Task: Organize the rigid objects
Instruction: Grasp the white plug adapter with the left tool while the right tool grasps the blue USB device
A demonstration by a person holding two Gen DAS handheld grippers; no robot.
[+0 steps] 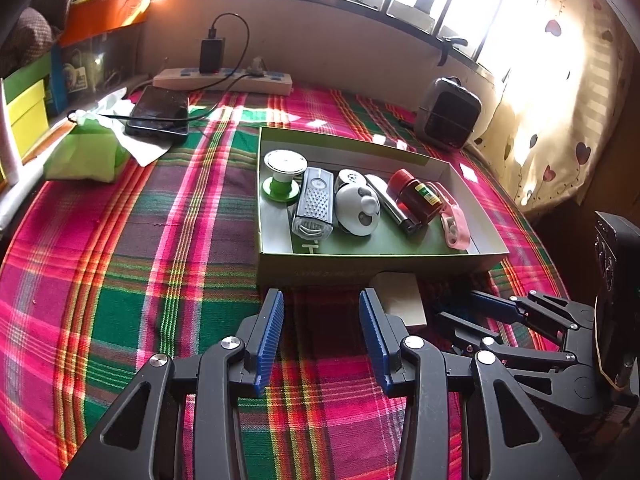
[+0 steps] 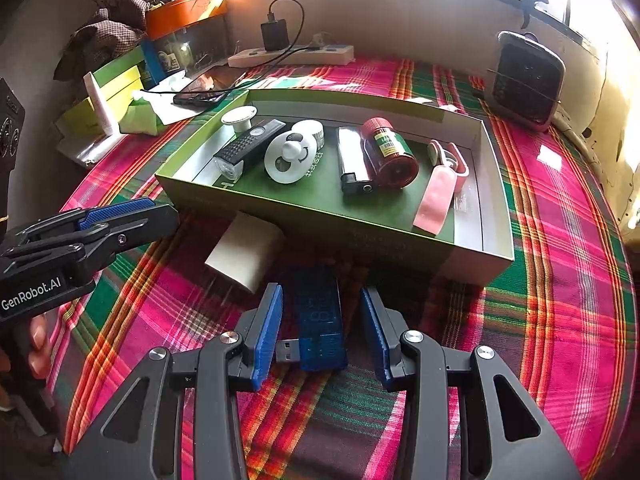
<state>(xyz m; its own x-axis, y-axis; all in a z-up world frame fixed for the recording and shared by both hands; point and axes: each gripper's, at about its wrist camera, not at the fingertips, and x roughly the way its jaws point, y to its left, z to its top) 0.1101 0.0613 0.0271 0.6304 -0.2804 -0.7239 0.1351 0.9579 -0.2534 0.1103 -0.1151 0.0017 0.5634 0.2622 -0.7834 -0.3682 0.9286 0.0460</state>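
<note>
A blue translucent USB stick (image 2: 320, 320) lies on the plaid cloth just in front of the green box (image 2: 360, 240). My right gripper (image 2: 321, 296) stands open around the stick, with a gap at each pad. A white block (image 2: 244, 252) lies to its left against the box front. My left gripper (image 1: 320, 300) is open over bare cloth, the white block (image 1: 400, 300) just right of it. The box (image 1: 360, 260) holds a green spool (image 1: 282, 176), a clear lamp (image 1: 314, 204), a panda-faced white piece (image 1: 358, 208), a red jar (image 1: 416, 196) and a pink clip (image 1: 454, 224).
Behind the box lie a phone (image 1: 158, 112), a power strip (image 1: 224, 78) with a charger, and a green tissue pack (image 1: 86, 152). A grey device (image 1: 448, 114) stands at the back right by the curtain. Boxes crowd the left edge. A hand (image 2: 36, 344) holds the left gripper (image 2: 156, 216).
</note>
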